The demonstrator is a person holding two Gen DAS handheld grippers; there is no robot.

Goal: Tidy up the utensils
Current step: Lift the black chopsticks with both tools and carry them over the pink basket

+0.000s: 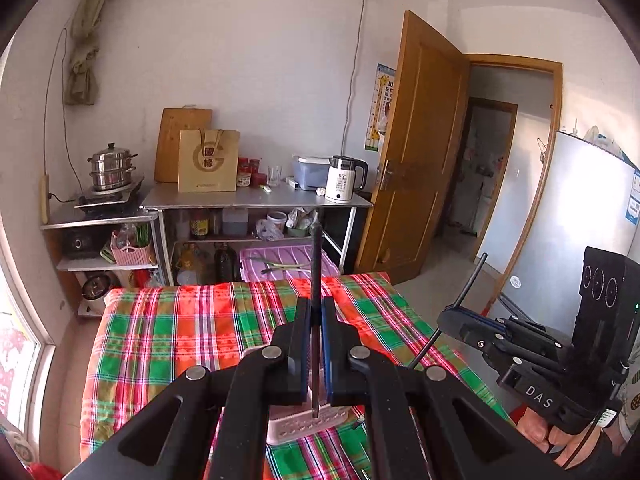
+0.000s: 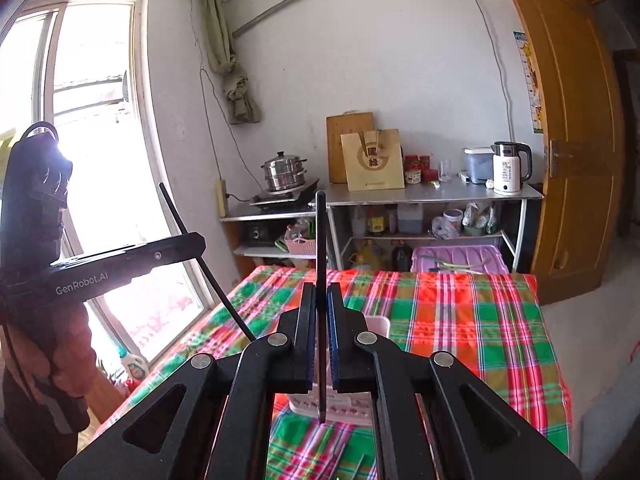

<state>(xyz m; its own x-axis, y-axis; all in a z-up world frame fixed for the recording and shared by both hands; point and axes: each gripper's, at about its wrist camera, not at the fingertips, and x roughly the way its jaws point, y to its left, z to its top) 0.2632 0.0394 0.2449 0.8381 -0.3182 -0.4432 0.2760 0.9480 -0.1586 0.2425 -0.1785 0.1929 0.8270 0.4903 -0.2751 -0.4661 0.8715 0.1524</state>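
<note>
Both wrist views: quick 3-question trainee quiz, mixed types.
1. True or false: the left gripper is open and empty.
2. What does the right gripper hold? A) spoon B) black chopstick C) fork
3. What lies under the white holder on the table?

Key:
1. False: it is shut on a black chopstick.
2. B
3. A plaid cloth.

Bright daylight; window (image 2: 92, 128) glare blown out, fisheye edges warped.
</note>
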